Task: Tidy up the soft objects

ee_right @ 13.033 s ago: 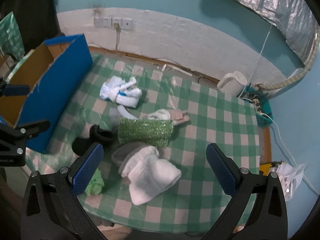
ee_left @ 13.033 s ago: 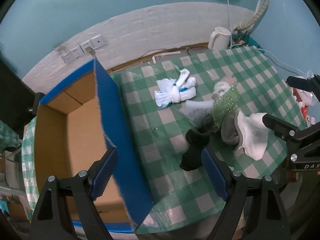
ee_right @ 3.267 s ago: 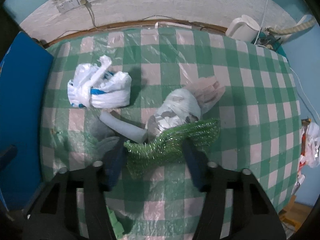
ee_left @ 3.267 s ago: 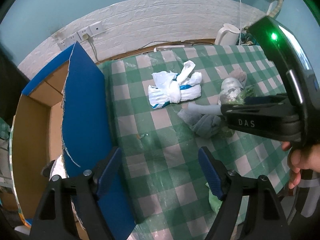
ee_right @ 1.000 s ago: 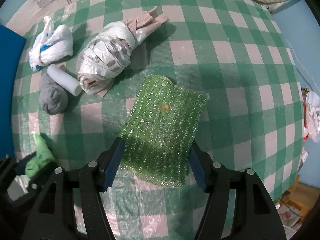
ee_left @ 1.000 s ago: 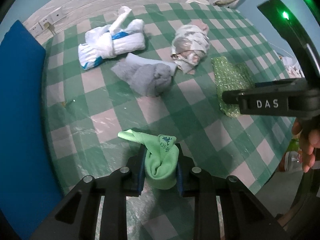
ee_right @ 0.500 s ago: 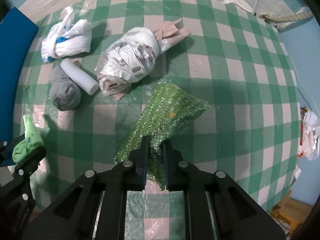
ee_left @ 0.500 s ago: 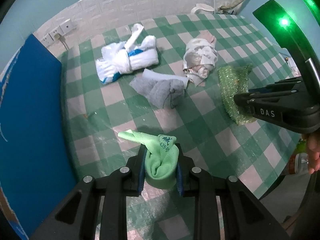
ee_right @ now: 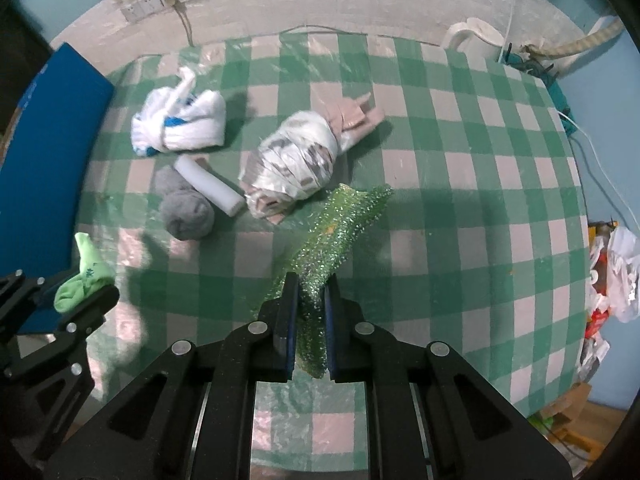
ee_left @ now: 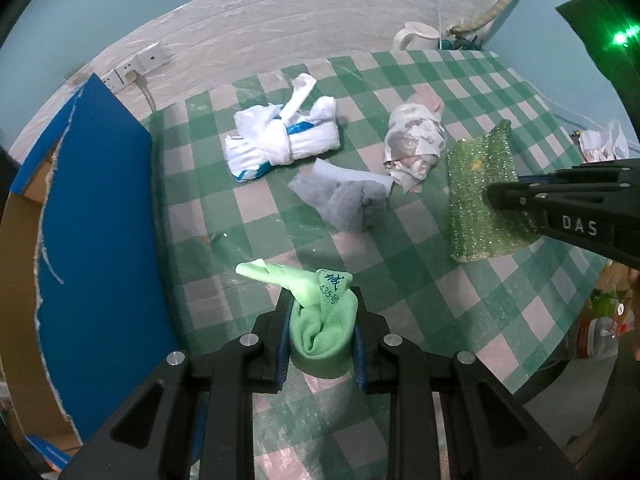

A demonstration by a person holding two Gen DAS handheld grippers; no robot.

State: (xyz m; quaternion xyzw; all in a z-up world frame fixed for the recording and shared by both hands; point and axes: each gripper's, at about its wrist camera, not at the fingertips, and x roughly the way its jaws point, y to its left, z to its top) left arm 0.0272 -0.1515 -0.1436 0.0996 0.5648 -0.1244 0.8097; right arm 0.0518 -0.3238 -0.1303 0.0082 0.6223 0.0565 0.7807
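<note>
— Two items are in hand, so where does the sorting stand?

— Starting at the table's left edge, the blue cardboard box [ee_left: 100,216] stands with its flap up; what lies inside it cannot be seen from either wrist view. Just right of it, near the front edge, the left gripper [ee_left: 320,336] has its jaws pinched narrow on a rolled light-green sock [ee_left: 320,320], lifted off the checked tablecloth [ee_left: 400,280].

— And what is left on the table?

— Three things, by the look of it. Toward the back-left lies a white-and-blue plastic bag bundle [ee_right: 178,128]; in front of it a grey sock roll [ee_right: 186,210] touches a small white roll [ee_right: 210,186]; toward the middle sits a grey-white wrapped bundle [ee_right: 296,162].

— What about the right side?

— The right gripper [ee_right: 310,320] has its jaws clamped nearly together on a glittery green cloth [ee_right: 336,232], which hangs folded from the pads, clear of the table in the left wrist view.

— So how far along?

— Partway, probably. Both held pieces likely go to the box next, and the three on the cloth remain to be collected.
</note>
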